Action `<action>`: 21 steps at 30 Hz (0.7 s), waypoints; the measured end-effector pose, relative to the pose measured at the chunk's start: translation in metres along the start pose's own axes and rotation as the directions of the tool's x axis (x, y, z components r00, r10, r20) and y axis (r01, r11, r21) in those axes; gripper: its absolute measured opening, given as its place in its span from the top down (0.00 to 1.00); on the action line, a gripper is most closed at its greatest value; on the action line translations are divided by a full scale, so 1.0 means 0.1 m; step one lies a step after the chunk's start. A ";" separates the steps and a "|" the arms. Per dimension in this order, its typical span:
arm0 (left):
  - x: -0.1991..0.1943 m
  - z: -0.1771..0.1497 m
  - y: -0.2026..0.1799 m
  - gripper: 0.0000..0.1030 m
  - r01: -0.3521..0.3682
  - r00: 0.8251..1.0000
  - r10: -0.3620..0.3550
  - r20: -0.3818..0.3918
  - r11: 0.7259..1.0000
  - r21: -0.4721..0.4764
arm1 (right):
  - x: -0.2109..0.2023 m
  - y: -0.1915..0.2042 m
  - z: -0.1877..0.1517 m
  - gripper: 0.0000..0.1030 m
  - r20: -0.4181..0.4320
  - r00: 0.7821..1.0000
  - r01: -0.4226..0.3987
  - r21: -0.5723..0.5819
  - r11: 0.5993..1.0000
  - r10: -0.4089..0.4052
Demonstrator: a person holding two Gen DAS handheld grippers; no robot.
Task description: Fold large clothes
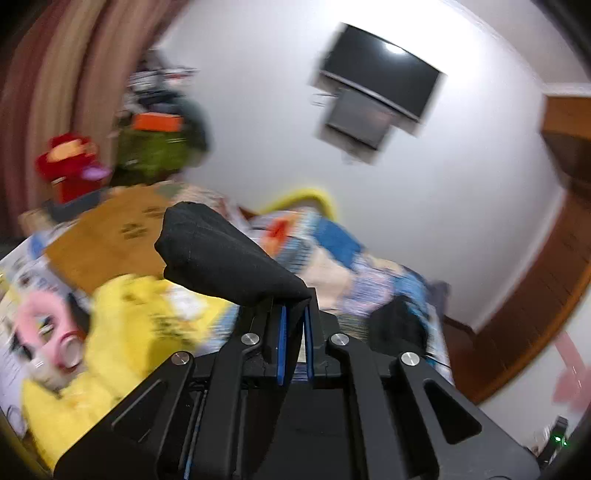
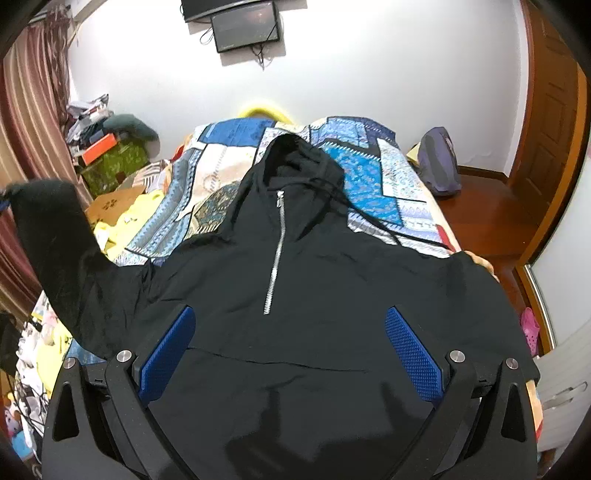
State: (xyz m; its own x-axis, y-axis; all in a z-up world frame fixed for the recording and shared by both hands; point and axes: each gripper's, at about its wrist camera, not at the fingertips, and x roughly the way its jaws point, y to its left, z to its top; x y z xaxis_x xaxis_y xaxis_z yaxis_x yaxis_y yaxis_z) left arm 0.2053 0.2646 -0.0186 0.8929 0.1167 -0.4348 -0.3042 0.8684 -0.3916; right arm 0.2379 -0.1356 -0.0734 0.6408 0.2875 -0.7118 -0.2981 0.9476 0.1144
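No legible writing anywhere. The cardboard box [image 1: 110, 236] carries dark printed marks, too blurred to read, and the small screen [image 2: 246, 27] on the wall has a faint line along its lower bezel (far too small).

A home bedroom. A bed [image 2: 373, 173] under a blue patchwork quilt [image 2: 362, 166] fills the middle. On the white wall beyond its head hangs a dark screen [image 2: 245, 27], probably a television. Left of the bed, striped curtains [image 2: 33, 122] and stacked household clutter [image 2: 107, 147]; right of it, a wooden door [image 2: 550, 122] and wooden floor [image 2: 484, 210].
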 end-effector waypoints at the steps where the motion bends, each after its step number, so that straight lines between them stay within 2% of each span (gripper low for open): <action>1: 0.03 -0.01 -0.18 0.93 0.028 1.000 -0.028 -0.004 0.999 0.021 | -0.03 -0.04 0.00 0.01 0.005 1.000 -0.001 0.004 1.000 0.001; 4: 0.18 -0.06 -0.75 0.93 0.104 0.994 -0.102 -0.032 0.990 0.090 | -0.08 -0.15 0.00 0.01 0.020 1.000 0.007 0.011 1.000 -0.008; 7: 0.33 -0.20 -1.22 0.93 0.153 0.987 -0.143 -0.078 0.976 0.154 | -0.11 -0.23 -0.02 0.01 0.021 1.000 0.023 0.004 1.000 -0.023; 12: 0.65 -0.74 -1.94 0.93 0.236 0.960 -0.186 -0.211 0.940 0.245 | -0.14 -0.42 -0.10 0.01 0.010 0.998 0.059 -0.008 0.998 -0.058; 14: 0.76 -1.00 -2.16 0.93 0.268 0.942 -0.194 -0.274 0.926 0.266 | -0.13 -0.51 -0.11 0.01 0.001 0.998 0.070 -0.007 0.997 -0.070; 16: 0.88 -1.29 -2.33 0.93 0.303 0.916 -0.194 -0.351 0.908 0.289 | -0.12 -0.59 -0.14 0.01 -0.011 0.996 0.083 -0.004 0.997 -0.083; 18: 0.96 -1.56 -2.45 0.93 0.333 0.888 -0.186 -0.420 0.891 0.308 | -0.09 -0.67 -0.17 0.01 -0.027 0.995 0.099 0.000 0.995 -0.099; 21: 1.05 -1.99 -2.60 0.93 0.380 0.836 -0.167 -0.522 0.864 0.332 | -0.05 -0.76 -0.23 0.01 -0.050 0.991 0.122 0.004 0.993 -0.122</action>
State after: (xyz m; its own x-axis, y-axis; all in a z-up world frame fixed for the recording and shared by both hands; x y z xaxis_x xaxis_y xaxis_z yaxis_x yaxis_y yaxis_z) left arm 0.3124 -0.0446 -0.1236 0.6243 -0.2990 -0.7217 0.1863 0.9542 -0.2342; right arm 0.2411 -0.2123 -0.0940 0.6359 0.1627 -0.7544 -0.2149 0.9762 0.0294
